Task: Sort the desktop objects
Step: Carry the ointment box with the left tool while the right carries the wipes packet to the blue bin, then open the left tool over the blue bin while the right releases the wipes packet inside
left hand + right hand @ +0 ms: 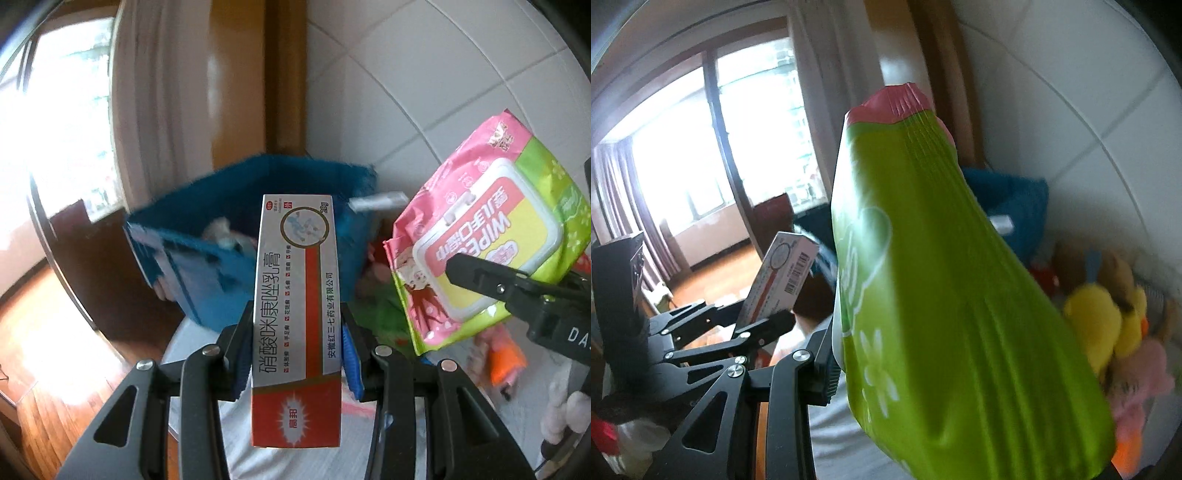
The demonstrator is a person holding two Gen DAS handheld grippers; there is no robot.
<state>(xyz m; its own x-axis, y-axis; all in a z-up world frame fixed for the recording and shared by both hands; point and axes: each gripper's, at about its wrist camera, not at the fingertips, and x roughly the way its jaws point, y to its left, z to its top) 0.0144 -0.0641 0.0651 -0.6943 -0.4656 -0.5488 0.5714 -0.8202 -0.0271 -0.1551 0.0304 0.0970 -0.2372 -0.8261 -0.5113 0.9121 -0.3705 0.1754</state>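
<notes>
Tiled wall — blue bin holds blurred items.

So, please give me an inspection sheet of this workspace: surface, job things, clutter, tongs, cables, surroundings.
Surface: pale tabletop, mostly covered.
Job's things: ointment box and wipes pack, both held in the air; blue bin behind, already with items inside.
Clutter: plush toys by the wall, an orange item on the table.
Tongs: left tongs shut on the box; right tongs shut on the pack.
Cables: nothing seen.
Surroundings: tiled wall, curtain, bright window, wooden floor.
</notes>
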